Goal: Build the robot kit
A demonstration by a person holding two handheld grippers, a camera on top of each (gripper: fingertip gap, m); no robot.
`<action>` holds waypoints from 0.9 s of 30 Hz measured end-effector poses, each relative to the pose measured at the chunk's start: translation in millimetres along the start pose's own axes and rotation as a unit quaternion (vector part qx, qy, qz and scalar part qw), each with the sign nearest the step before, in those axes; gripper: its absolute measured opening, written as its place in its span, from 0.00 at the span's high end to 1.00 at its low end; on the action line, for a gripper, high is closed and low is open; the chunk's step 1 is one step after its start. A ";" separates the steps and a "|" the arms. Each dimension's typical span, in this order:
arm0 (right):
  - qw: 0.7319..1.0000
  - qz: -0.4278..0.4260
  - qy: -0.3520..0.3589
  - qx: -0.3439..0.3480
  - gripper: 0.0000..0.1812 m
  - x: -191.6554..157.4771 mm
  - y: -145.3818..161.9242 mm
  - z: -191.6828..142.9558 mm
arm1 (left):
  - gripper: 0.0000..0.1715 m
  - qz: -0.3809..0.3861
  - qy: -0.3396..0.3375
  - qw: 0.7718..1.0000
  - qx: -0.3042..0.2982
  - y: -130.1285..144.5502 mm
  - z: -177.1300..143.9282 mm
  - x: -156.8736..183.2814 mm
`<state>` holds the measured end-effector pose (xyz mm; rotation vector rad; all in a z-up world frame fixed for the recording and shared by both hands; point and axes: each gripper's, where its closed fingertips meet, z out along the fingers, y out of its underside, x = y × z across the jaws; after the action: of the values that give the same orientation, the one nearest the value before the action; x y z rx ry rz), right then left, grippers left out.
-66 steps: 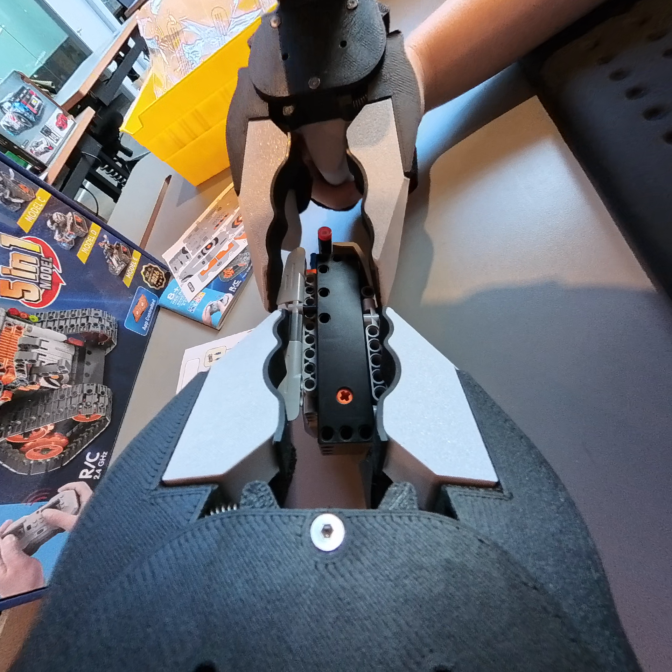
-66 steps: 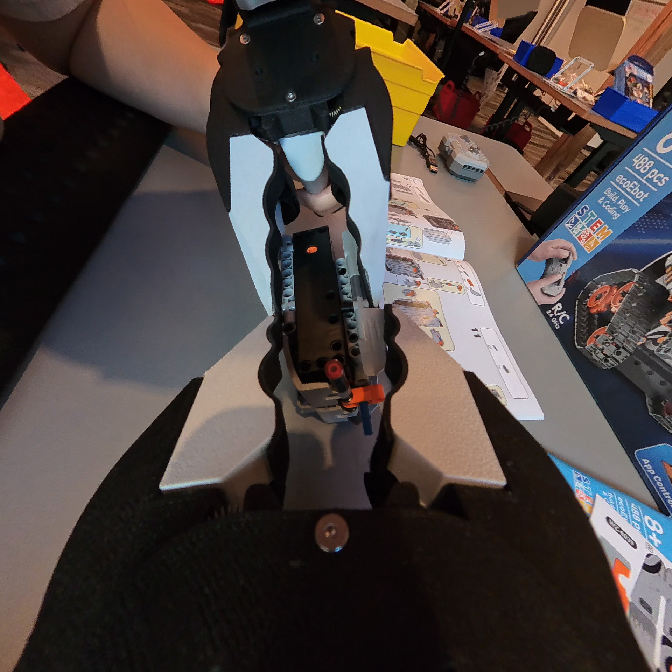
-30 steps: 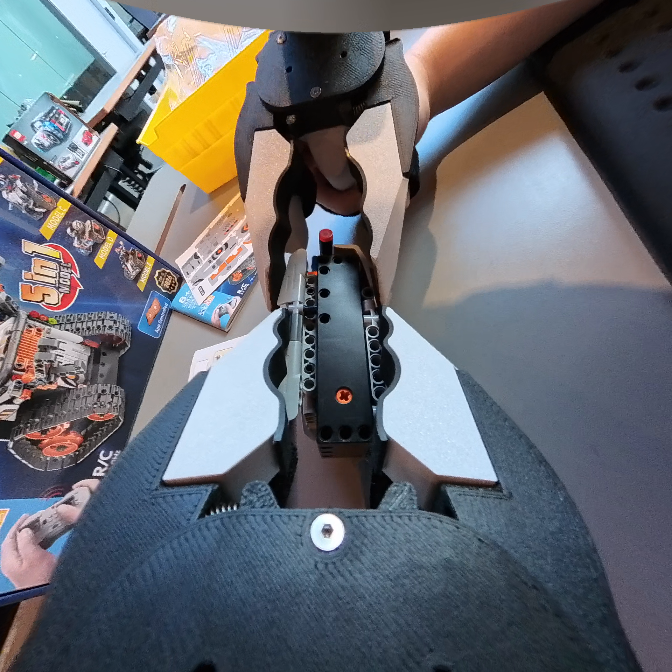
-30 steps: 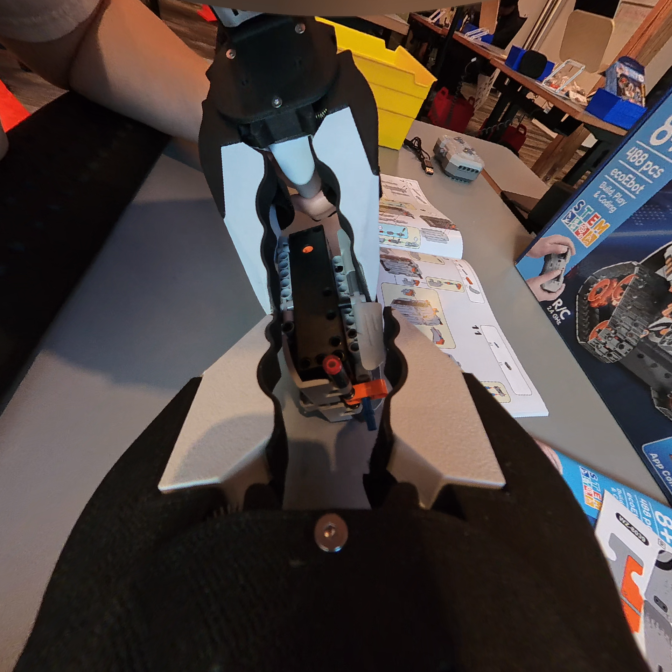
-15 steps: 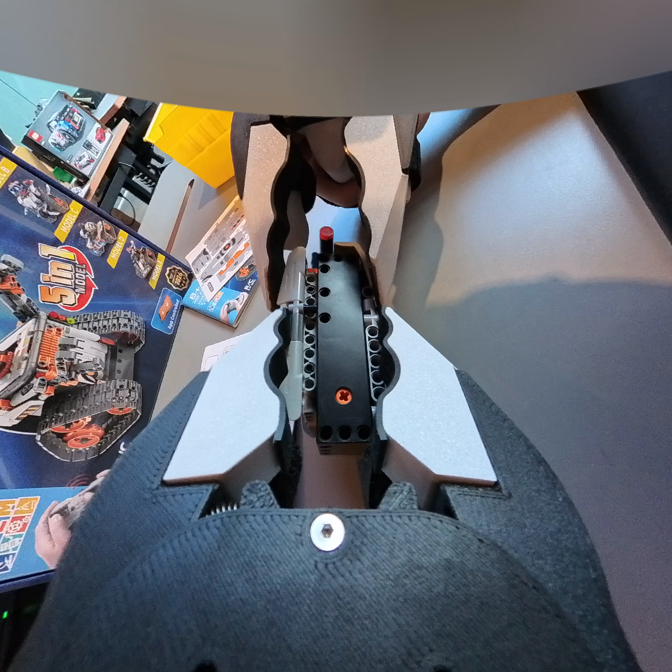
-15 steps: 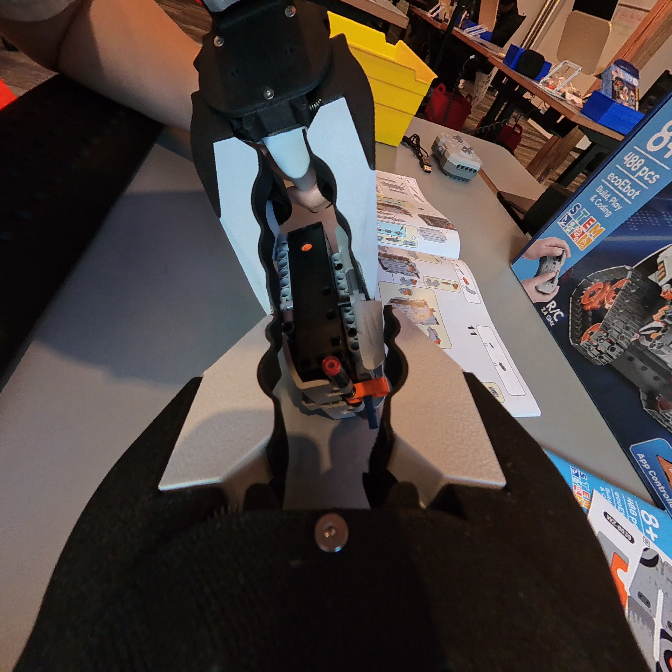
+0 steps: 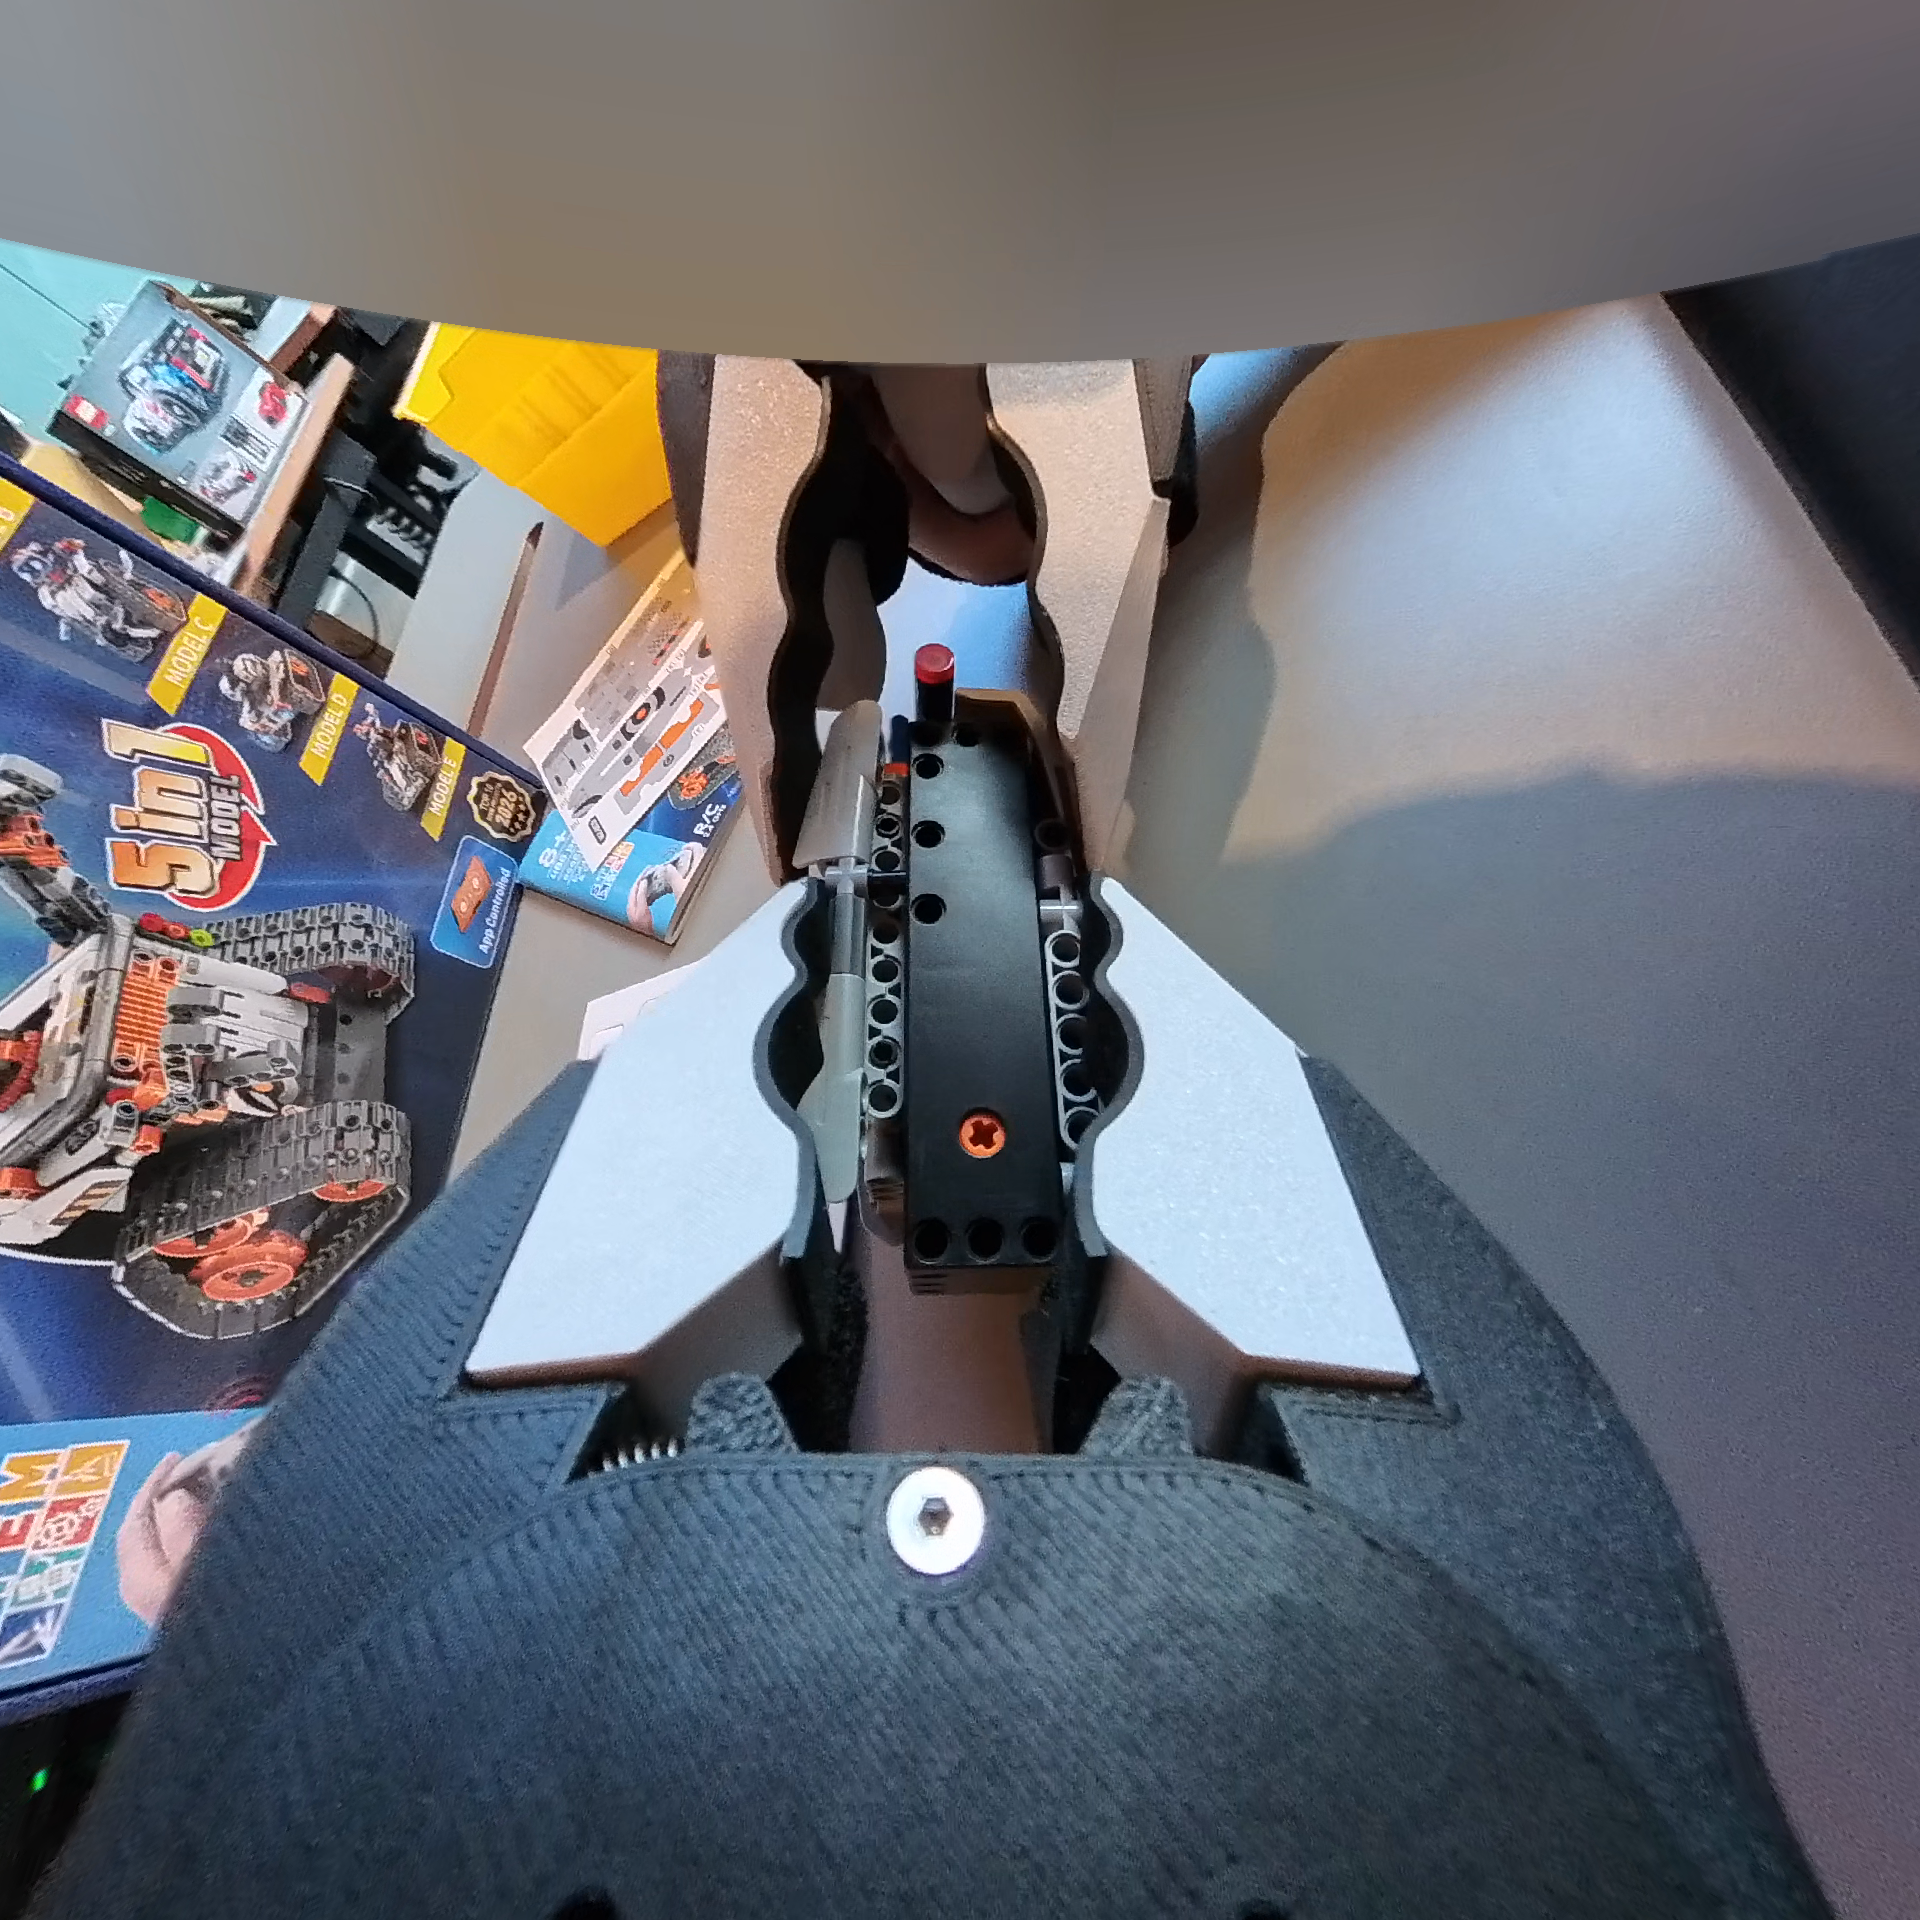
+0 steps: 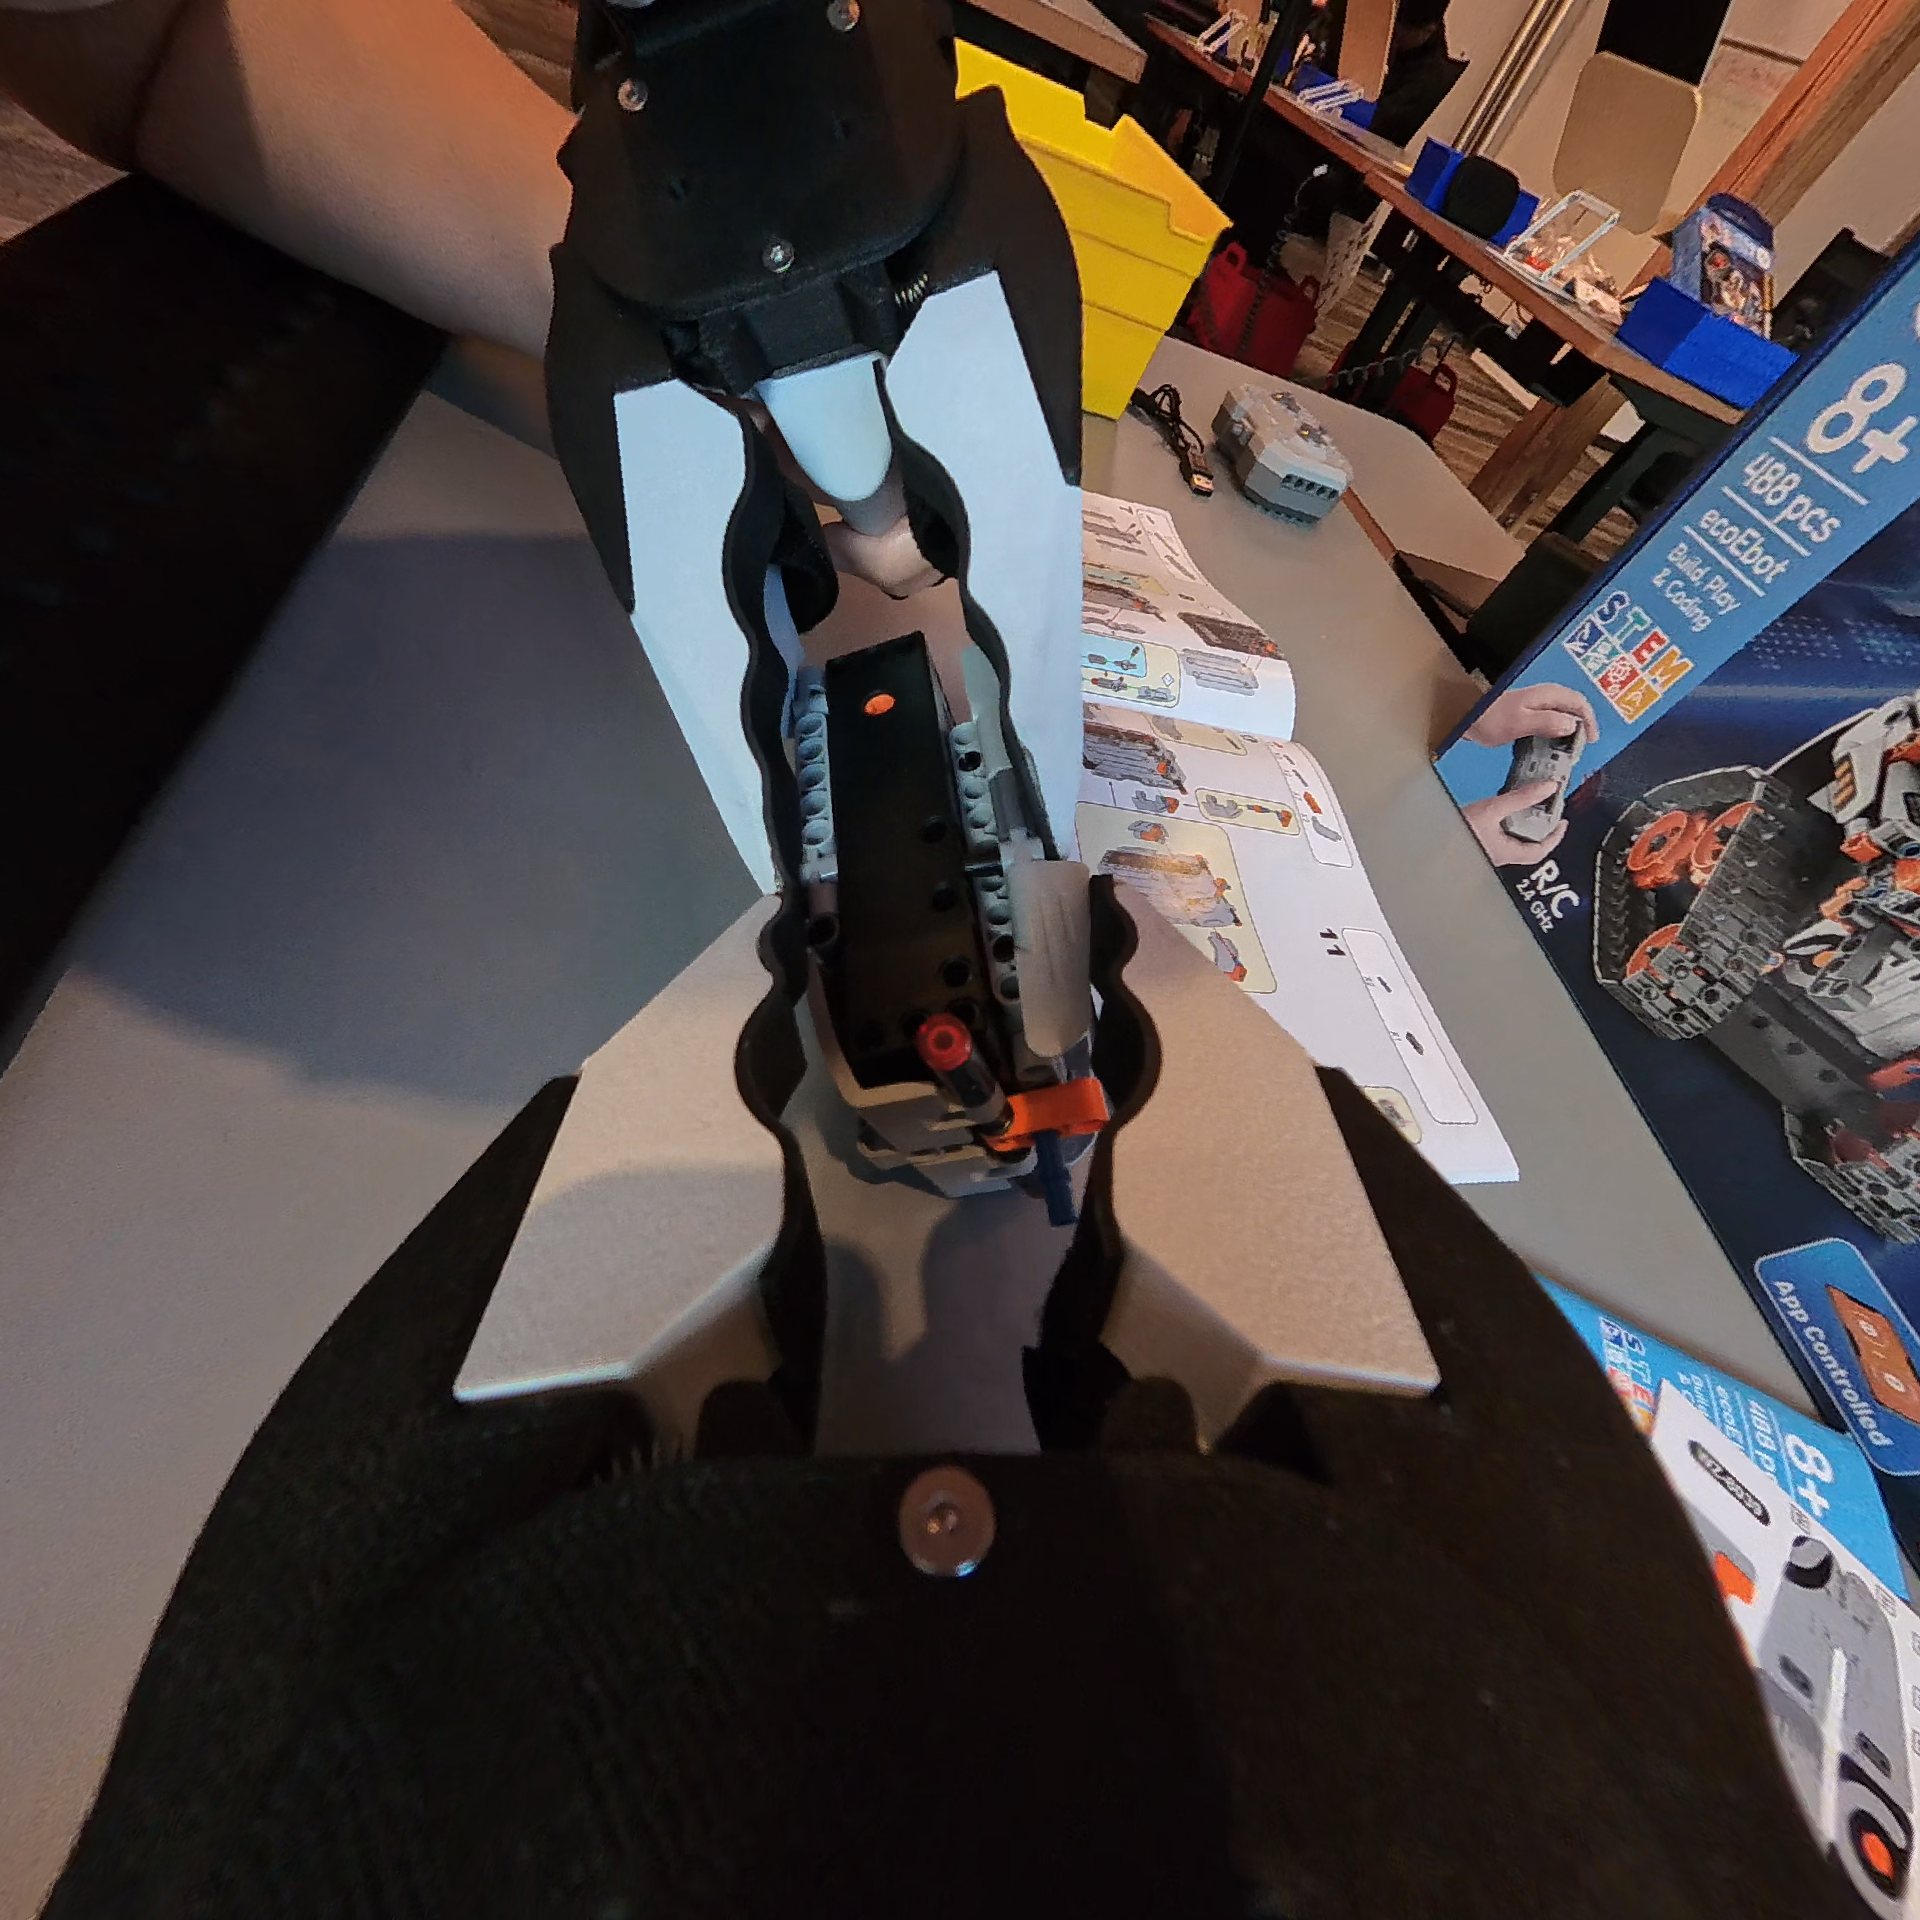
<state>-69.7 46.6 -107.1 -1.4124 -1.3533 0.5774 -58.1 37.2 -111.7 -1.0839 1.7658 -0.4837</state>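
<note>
A toy brick assembly (image 7: 971, 997), a black block with grey perforated beams, a red pin (image 7: 933, 665) and an orange axle end, hangs a little above the grey table (image 7: 1507, 644). My left gripper (image 7: 951, 894) is shut on its near end. My right gripper (image 8: 940, 904) is shut on the opposite end, where the assembly (image 8: 888, 831) shows an orange connector (image 8: 1049, 1110) and a blue pin. The two grippers face each other, fingertips almost touching. The right gripper's fingers (image 7: 748, 582) show across in the left wrist view, and the left gripper's fingers (image 8: 686, 623) in the right wrist view.
An open instruction booklet (image 8: 1247, 810) lies right of the grippers. A big blue toy box (image 8: 1714, 831) stands beyond it and also shows in the left wrist view (image 7: 208, 935). A leaflet (image 7: 644, 810), yellow bin (image 8: 1122, 239), grey hub with cable (image 8: 1283, 442) and a forearm (image 8: 343, 177) are around. The grippers are tip to tip, or close to it.
Both grippers keep their hold on the assembly. The pair has shifted and tilted together, so the toy box fills more of the left wrist view and the booklet sits slightly differently.
</note>
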 end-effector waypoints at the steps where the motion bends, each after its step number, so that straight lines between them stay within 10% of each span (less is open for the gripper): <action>1: 1.000 -0.004 0.000 -0.001 0.71 -0.4 -0.1 0.2 | 0.73 0.004 -0.003 1.000 0.000 0.1 -0.3 0.4; 27: 1.000 -0.006 0.003 -0.003 0.71 0.3 0.6 0.5 | 0.73 0.038 -0.030 0.999 -0.001 0.1 1.3 -0.4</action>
<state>-69.8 47.2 -107.7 -1.4094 -1.3602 0.5613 -56.9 37.9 -112.2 -1.0201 1.7482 -0.3987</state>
